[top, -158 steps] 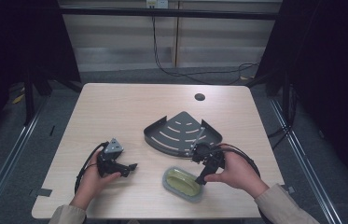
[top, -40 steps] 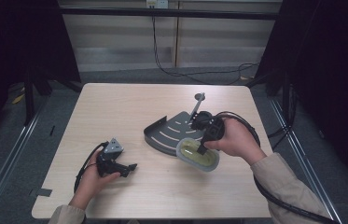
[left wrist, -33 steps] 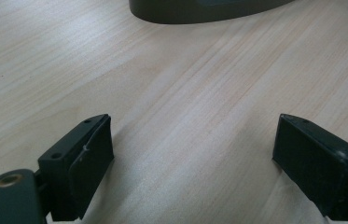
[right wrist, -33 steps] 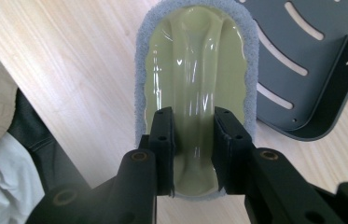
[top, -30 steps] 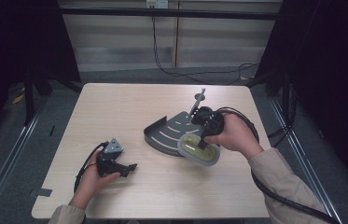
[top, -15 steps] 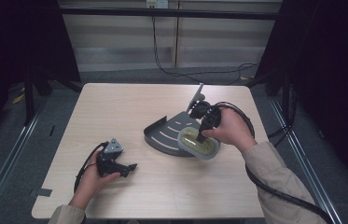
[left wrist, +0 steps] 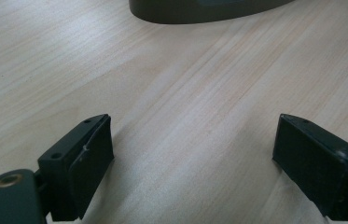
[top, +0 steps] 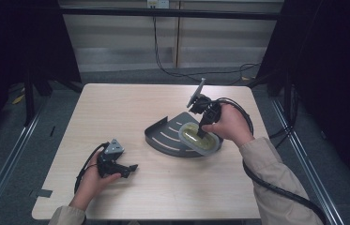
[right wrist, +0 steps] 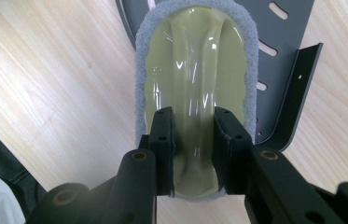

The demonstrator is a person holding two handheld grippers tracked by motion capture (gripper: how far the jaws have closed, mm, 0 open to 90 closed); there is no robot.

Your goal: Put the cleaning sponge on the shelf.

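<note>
An oval scrubber with a glossy yellow-green grip and a grey fuzzy rim hangs over the right part of a dark grey slotted corner shelf. My right gripper is shut on the raised ridge of the scrubber, one pad on each side. In the right gripper view my right gripper points down at the shelf, which lies under the scrubber's far end. My left gripper rests near the table's front left, jaws wide open over bare wood, with the shelf's edge ahead.
The light wooden table has rounded corners. Black cables trail from both grippers, the right one looping off the table's right side. Dark frame rails run along the floor on both sides.
The right hand has lifted the scrubber from the table in front of the shelf and carried it back over the shelf's right part. The left hand has kept still.
</note>
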